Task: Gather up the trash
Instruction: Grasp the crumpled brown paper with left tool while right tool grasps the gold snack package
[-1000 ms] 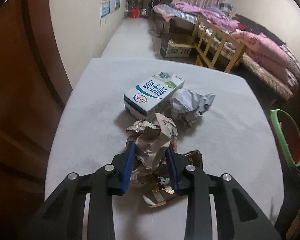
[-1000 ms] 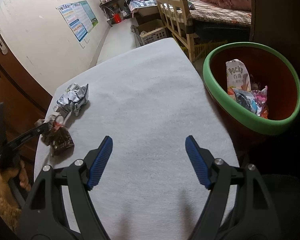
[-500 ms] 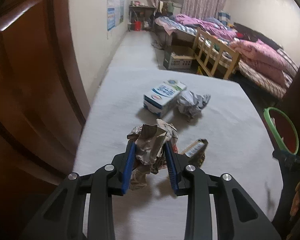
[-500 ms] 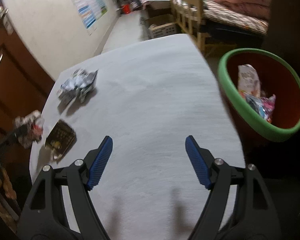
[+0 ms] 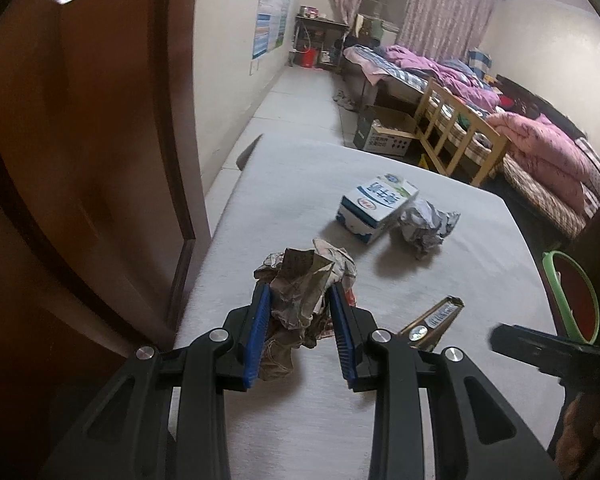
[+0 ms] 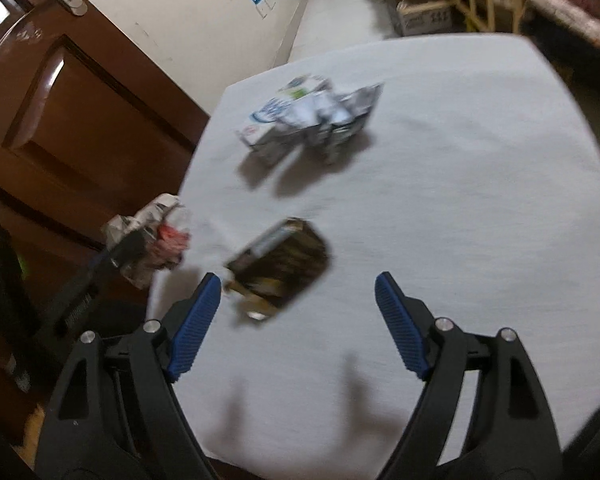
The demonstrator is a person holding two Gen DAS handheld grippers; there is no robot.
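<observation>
The left gripper is clamped on a crumpled paper wad, lifted clear of the grey table near its 9 o'clock edge. The wad looks light, soft and springy, so a squeeze across its middle holds it.

The right gripper is empty, its jaws opening above the table. Just ahead of its left finger lies a dark foil wrapper. It looks flat, thin and slippery, so it is best pinched across its short width. Its long axis seems to run from 7 to 1 o'clock, though blur softens it.

At 12 o'clock sit a milk carton and silver crumpled foil, touching. The green-rimmed bin stands off the table at 3 o'clock.
</observation>
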